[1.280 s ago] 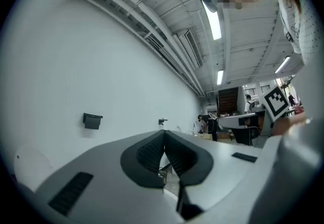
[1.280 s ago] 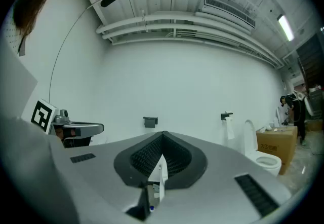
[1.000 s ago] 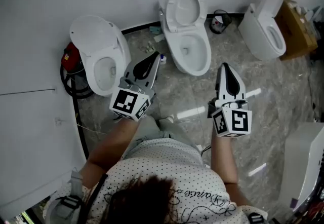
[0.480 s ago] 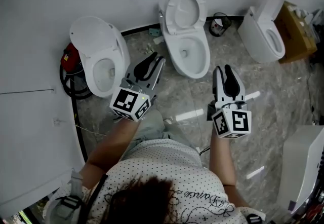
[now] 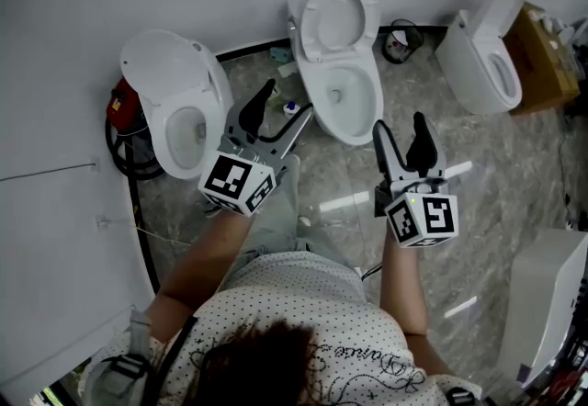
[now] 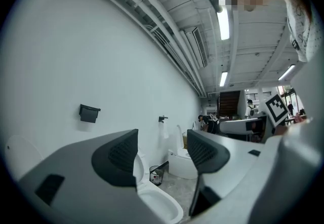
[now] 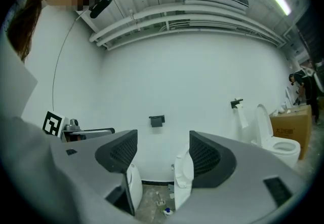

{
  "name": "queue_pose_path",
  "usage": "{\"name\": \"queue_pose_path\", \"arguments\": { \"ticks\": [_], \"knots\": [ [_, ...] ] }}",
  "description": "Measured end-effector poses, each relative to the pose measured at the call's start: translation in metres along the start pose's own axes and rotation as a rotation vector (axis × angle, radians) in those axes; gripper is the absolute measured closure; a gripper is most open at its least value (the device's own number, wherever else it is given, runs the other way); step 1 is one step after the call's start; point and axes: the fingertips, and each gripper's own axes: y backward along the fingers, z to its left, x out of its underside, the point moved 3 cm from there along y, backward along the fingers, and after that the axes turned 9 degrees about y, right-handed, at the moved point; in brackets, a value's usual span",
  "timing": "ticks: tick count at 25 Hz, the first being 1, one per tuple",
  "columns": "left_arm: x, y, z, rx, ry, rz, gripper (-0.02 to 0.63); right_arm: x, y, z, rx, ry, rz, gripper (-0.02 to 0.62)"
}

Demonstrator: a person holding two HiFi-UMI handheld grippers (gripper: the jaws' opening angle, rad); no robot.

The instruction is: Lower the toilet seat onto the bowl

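Observation:
The middle white toilet (image 5: 344,92) stands against the wall with its seat (image 5: 337,16) raised upright; the same seat (image 7: 183,177) appears edge-on in the right gripper view. My left gripper (image 5: 285,104) hovers just left of the bowl, jaws opening, nothing between them. Over the floor in front of the bowl my right gripper (image 5: 401,127) is also opening, and it is empty too. In the left gripper view my left gripper (image 6: 162,151) points over the bowl rim (image 6: 159,208). My right gripper (image 7: 161,154) faces the wall.
A second toilet (image 5: 179,110) with raised lid stands at the left, a third (image 5: 482,55) at the right beside a cardboard box (image 5: 540,50). A red device with hoses (image 5: 124,103), a small bin (image 5: 397,39) and a bottle (image 5: 291,107) sit on the floor.
Both grippers' jaws have spread from shut to wide apart. Both hands stayed roughly in place in front of the middle toilet.

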Motion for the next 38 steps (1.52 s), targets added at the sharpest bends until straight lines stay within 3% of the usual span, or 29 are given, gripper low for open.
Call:
{"name": "queue_pose_path", "arguments": {
  "ticks": [11, 16, 21, 27, 38],
  "knots": [
    [-0.009, -0.108, 0.074, 0.069, -0.005, 0.035, 0.291, -0.004, -0.123, -0.029, -0.08, -0.02, 0.017, 0.287],
    [-0.015, -0.149, 0.119, 0.089, -0.009, 0.058, 0.284, -0.005, -0.179, -0.049, -0.021, 0.026, 0.02, 0.301],
    [-0.02, -0.182, 0.146, 0.099, -0.015, 0.068, 0.276, -0.006, -0.199, -0.083, 0.074, 0.027, 0.015, 0.314],
    [-0.017, -0.222, 0.176, 0.074, -0.001, 0.082, 0.268, 0.003, -0.238, -0.106, 0.079, 0.046, 0.067, 0.258],
    [-0.02, -0.298, 0.197, -0.084, 0.003, 0.035, 0.265, 0.002, -0.31, -0.184, -0.06, 0.045, 0.057, 0.206]
  ]
}}
